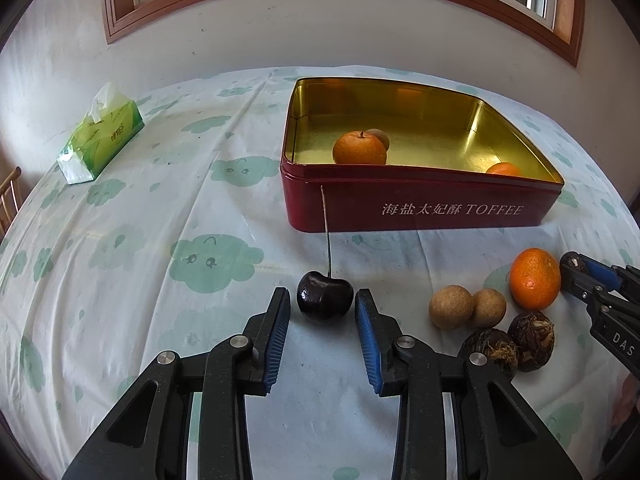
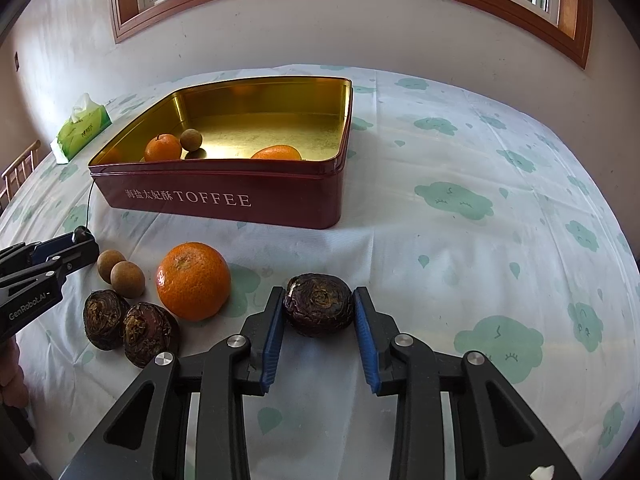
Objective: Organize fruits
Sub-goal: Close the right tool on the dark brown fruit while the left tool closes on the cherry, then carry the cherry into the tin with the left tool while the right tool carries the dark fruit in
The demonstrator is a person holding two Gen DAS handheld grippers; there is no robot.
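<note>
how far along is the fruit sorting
Done: two oranges and a small brown fruit sit in the red tin. In hand: left claw on the cherry, right claw on a dark bulb. Left on the table: one orange, two brown fruits, two bulbs.

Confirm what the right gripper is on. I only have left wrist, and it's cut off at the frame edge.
Observer: The right gripper is shut on a water chestnut, with both fingers pressing its sides.
Operator: The left gripper has the cherry. Is that a longan behind the orange in the tin?
Observer: Yes. The longan is in full view here, beside the orange.
Operator: What's right of the tin?
Observer: Only cloud-print cloth shows there.
</note>
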